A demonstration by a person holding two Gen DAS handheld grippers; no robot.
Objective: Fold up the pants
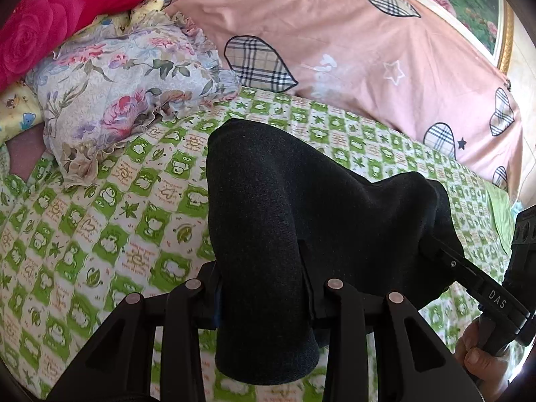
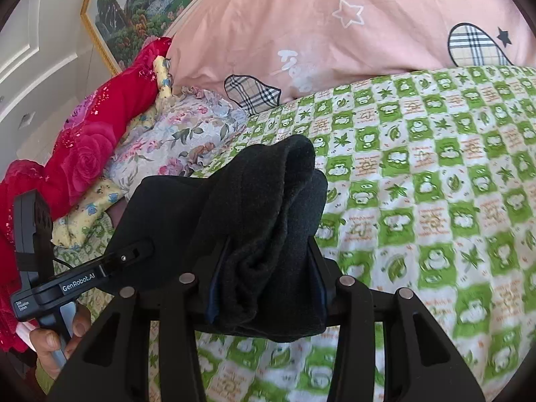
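Note:
The black pants (image 1: pixel 284 184) hang bunched and lifted above the green-checked bed sheet (image 1: pixel 100 234), stretched between both grippers. My left gripper (image 1: pixel 263 278) is shut on one thick fold, which drapes over and hides most of its fingers. At the right edge of the left wrist view, my right gripper (image 1: pixel 432 244) pinches the other end of the cloth. In the right wrist view the pants (image 2: pixel 254 194) fill my right gripper (image 2: pixel 266 268), shut on a bundled fold. My left gripper (image 2: pixel 140 248) bites the cloth at the left, held by a hand (image 2: pixel 53 345).
A pink quilt with plaid hearts (image 1: pixel 335 50) lies along the far side of the bed. A floral pillow (image 1: pixel 117 83) and a red rose blanket (image 1: pixel 40 16) are piled at the far left. A framed landscape picture (image 2: pixel 134 6) hangs on the wall behind.

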